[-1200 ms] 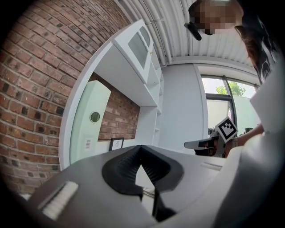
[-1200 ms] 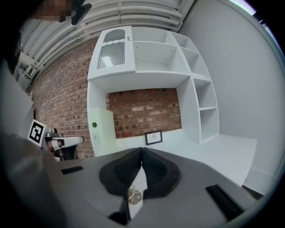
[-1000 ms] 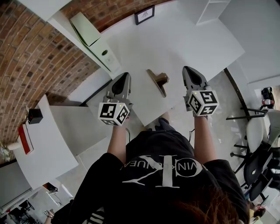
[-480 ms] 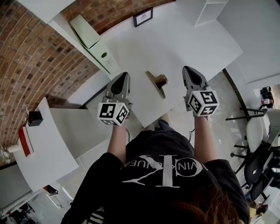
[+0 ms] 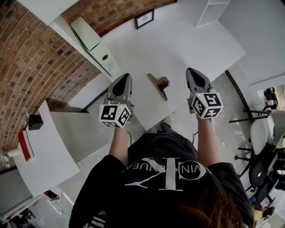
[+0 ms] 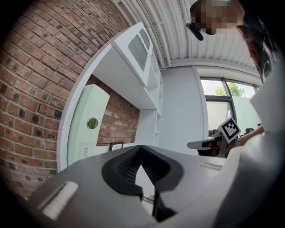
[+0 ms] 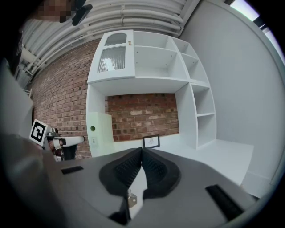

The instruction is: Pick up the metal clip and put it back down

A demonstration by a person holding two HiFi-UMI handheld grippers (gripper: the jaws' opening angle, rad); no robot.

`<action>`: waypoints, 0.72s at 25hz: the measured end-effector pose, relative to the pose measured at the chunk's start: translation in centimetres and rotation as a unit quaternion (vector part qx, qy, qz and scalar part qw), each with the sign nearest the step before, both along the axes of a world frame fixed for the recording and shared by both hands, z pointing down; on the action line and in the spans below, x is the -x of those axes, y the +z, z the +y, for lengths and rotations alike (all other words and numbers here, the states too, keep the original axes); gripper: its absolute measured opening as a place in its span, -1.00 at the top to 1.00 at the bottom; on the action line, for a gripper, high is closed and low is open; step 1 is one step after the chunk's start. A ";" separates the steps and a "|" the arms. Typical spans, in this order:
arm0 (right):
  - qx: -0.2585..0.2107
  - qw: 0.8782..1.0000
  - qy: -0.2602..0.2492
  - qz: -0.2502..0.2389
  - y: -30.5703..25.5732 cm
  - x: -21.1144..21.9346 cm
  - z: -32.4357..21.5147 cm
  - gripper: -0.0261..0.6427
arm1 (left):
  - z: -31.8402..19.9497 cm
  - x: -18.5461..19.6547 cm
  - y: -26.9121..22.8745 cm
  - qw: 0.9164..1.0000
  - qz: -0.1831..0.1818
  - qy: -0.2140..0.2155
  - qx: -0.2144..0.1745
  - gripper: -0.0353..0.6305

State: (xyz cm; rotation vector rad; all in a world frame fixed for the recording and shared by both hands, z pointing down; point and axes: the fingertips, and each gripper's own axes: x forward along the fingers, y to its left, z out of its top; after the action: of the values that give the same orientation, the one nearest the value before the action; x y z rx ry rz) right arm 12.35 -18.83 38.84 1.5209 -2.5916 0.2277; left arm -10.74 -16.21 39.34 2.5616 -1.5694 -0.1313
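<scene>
The metal clip (image 5: 159, 84), brass-coloured with a dark handle, lies on the white table (image 5: 178, 44) near its front edge. It sits between my two grippers and touches neither. To its left my left gripper (image 5: 127, 76) is shut with nothing in it, and its tips meet in the left gripper view (image 6: 141, 148). To the clip's right my right gripper (image 5: 190, 70) is also shut and holds nothing, as the right gripper view (image 7: 142, 149) shows. Each gripper view catches the other gripper from the side, but the clip is not clearly seen in them.
A small framed picture (image 5: 144, 18) stands at the table's back by the brick wall. A pale green and white box (image 5: 93, 42) sits at the back left, with white shelves (image 5: 209, 11) at the back right. A lower white desk (image 5: 49, 151) lies to the left and chairs (image 5: 262, 138) to the right.
</scene>
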 end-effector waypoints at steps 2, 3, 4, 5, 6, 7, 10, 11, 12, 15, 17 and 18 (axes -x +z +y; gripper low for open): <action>0.000 1.000 0.001 0.000 0.1 -0.1 0.0 0.88 | 0.0 -0.1 0.0 1.000 0.000 0.001 0.000 0.87; 0.000 1.000 0.002 -0.001 0.1 -0.2 0.1 0.88 | 0.0 -0.2 0.1 1.000 0.001 0.001 0.000 0.87; 0.001 1.000 0.002 -0.001 0.1 -0.3 0.1 0.88 | 0.0 -0.2 0.1 1.000 0.001 0.002 0.000 0.87; 0.001 1.000 0.003 -0.001 0.1 -0.4 0.1 0.88 | 0.1 -0.3 0.1 1.000 0.001 0.002 0.001 0.87; 0.001 1.000 0.003 -0.002 0.2 -0.4 0.2 0.88 | 0.1 -0.3 0.1 1.000 0.001 0.002 0.001 0.87; 0.001 1.000 0.004 -0.002 0.2 -0.5 0.2 0.88 | 0.1 -0.4 0.1 1.000 0.001 0.003 0.001 0.87; 0.002 1.000 0.005 -0.001 0.2 -0.5 0.3 0.88 | 0.1 -0.4 0.2 1.000 0.001 0.003 0.002 0.87; 0.003 1.000 0.005 -0.001 0.3 -0.5 0.4 0.88 | 0.1 -0.4 0.2 1.000 0.002 0.004 0.003 0.87; 0.004 1.000 0.006 -0.002 0.3 -0.6 0.4 0.88 | 0.2 -0.4 0.3 1.000 0.002 0.004 0.004 0.87; 0.006 1.000 0.007 -0.002 0.5 -0.7 0.5 0.88 | 0.3 -0.5 0.5 1.000 0.003 0.005 0.007 0.87; 0.006 1.000 0.008 -0.002 0.6 -0.7 0.6 0.88 | 0.3 -0.4 0.5 1.000 0.003 0.004 0.008 0.87; 0.006 1.000 0.008 -0.002 0.5 -0.7 0.6 0.88 | 0.3 -0.4 0.5 1.000 0.003 0.004 0.008 0.87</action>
State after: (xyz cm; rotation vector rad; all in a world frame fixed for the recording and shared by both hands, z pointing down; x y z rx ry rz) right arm 13.05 -18.26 39.39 1.5388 -2.5775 0.2469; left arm -10.34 -15.90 39.82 2.5534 -1.5518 -0.1257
